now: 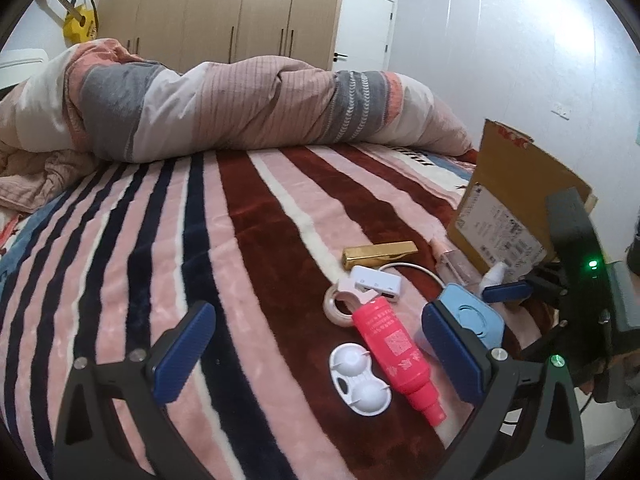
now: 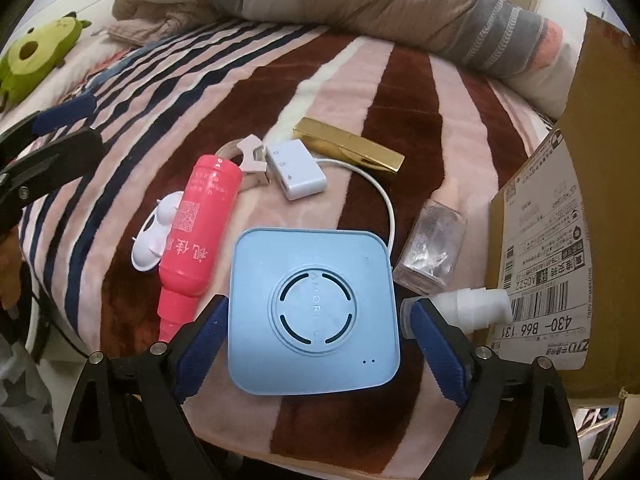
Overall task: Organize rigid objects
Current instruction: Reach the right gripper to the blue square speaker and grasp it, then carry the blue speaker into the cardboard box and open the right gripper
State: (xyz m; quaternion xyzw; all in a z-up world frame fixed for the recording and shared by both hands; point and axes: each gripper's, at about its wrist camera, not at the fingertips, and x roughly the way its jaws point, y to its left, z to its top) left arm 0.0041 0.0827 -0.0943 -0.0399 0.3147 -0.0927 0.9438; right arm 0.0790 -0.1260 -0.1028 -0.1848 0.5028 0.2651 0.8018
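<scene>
Several small objects lie on the striped blanket [image 1: 240, 240]. A light-blue square case [image 2: 312, 312] sits between the fingers of my right gripper [image 2: 316, 344], which is open around it with a gap on the right side. Around it lie a pink bottle [image 2: 202, 236], a white contact-lens case [image 2: 152, 240], a white adapter with cable [image 2: 296, 174], a gold bar [image 2: 348, 144], a tape dispenser [image 2: 252, 154], a clear glass bottle [image 2: 434, 244] and a white pump bottle [image 2: 476, 304]. My left gripper [image 1: 316, 356] is open and empty above the lens case [image 1: 358, 380] and pink bottle [image 1: 400, 352].
An open cardboard box [image 2: 560, 240] with a shipping label stands at the right, also in the left wrist view [image 1: 516, 204]. A rolled duvet [image 1: 224, 108] lies across the far side of the bed. A green plush toy [image 2: 36, 52] is at the far left.
</scene>
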